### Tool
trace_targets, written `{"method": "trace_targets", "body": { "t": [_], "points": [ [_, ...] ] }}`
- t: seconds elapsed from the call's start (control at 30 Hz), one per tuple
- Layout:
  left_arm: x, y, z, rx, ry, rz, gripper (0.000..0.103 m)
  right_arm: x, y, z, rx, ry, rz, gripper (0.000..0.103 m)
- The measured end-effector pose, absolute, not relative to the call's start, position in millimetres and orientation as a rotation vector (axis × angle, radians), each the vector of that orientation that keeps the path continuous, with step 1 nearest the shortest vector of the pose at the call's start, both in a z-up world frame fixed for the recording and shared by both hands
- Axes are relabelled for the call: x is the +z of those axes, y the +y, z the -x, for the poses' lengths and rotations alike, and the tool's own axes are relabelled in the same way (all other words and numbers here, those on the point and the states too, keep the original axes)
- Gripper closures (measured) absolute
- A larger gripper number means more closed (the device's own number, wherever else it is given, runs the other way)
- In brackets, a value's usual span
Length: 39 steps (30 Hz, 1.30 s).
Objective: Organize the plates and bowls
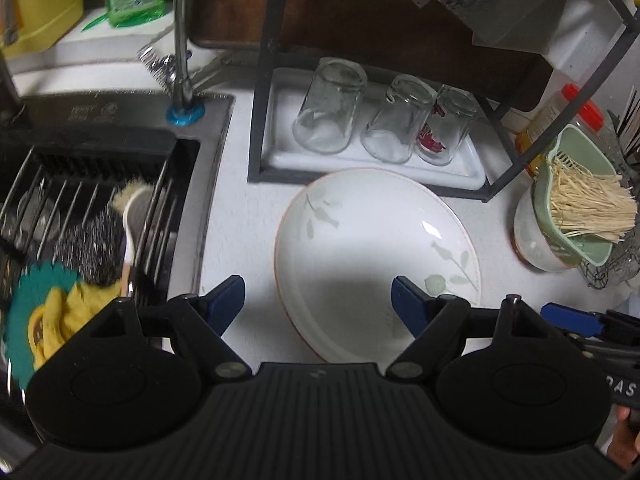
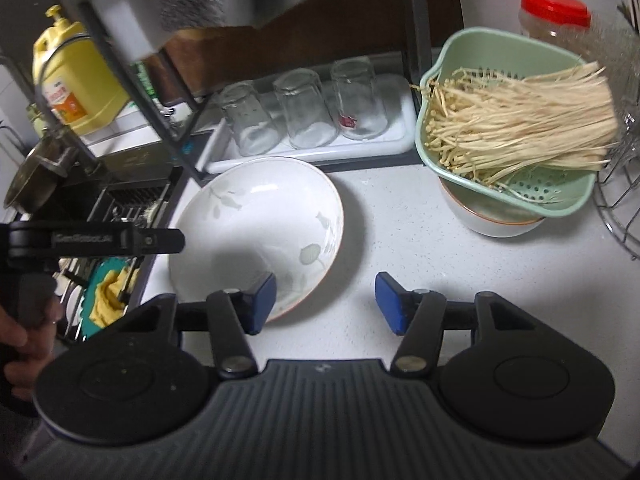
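Closest to us, both grippers hang over the white worktop (image 2: 400,220) with nothing between the jaws. Our left gripper (image 1: 319,304) stands wide, its blue pads straddling the near part of the floral plate (image 1: 376,248); our right gripper (image 2: 326,302) is set at a middling gap, its left pad over the plate's near-right rim, its right pad over bare worktop.

The plate sits flat in front of the black rack (image 1: 260,120), and that is our worry: a smooth glazed rim, lying low, gives the pads little to bite on. We judge that a pinch taken too shallow could let it slide or tip, and with the sink (image 1: 212,184) just beside its left edge, a push that way could send it over. The two grippers are also close together, so we could knock one against the other.

Further out, the rack's lower bar runs just behind the plate, and three upturned glasses (image 1: 384,120) stand on the white tray (image 1: 460,172) inside; a careless lift could swing the plate into them. To the right, a green colander (image 2: 500,184) full of enoki mushrooms (image 2: 520,120) rests on a white bowl (image 2: 488,220), so that bowl cannot be moved until the colander comes off. A red-lidded jar (image 2: 554,12) stands behind it.
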<state>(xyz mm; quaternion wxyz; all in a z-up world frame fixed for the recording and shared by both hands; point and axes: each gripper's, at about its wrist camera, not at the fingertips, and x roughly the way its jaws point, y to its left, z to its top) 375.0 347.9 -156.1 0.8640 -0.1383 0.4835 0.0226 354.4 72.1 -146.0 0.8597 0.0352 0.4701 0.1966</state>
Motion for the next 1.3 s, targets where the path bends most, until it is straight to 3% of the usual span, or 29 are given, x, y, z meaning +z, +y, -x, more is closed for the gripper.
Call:
{"method": "trace_targets", "body": {
  "t": [0.07,0.4,0.47,0.53,0.83,1.3],
  "points": [
    [-160,353,-382,0.052,1.018,0.288,0.022,-152,75,-362,0.41,1.008,-0.083,0.047],
    [-190,376,-403,0.059,1.04,0.409,0.056,-177,97,-392,0.394,1.074,-0.083,0.063],
    [-194,377,-405,0.053,1.042,0.413,0.066,-180,101,-396,0.381,1.079,-0.064,0.073],
    [-197,377,-407,0.042,1.041,0.427,0.072,-183,105,-401,0.368,1.086,-0.044,0.076],
    [-208,380,-419,0.022,1.041,0.429,0.076,-193,109,-410,0.344,1.114,-0.057,0.083],
    [-197,375,-400,-0.051,1.051,0.48,0.076,-185,96,-396,0.339,1.169,-0.115,0.082]
  ]
}}
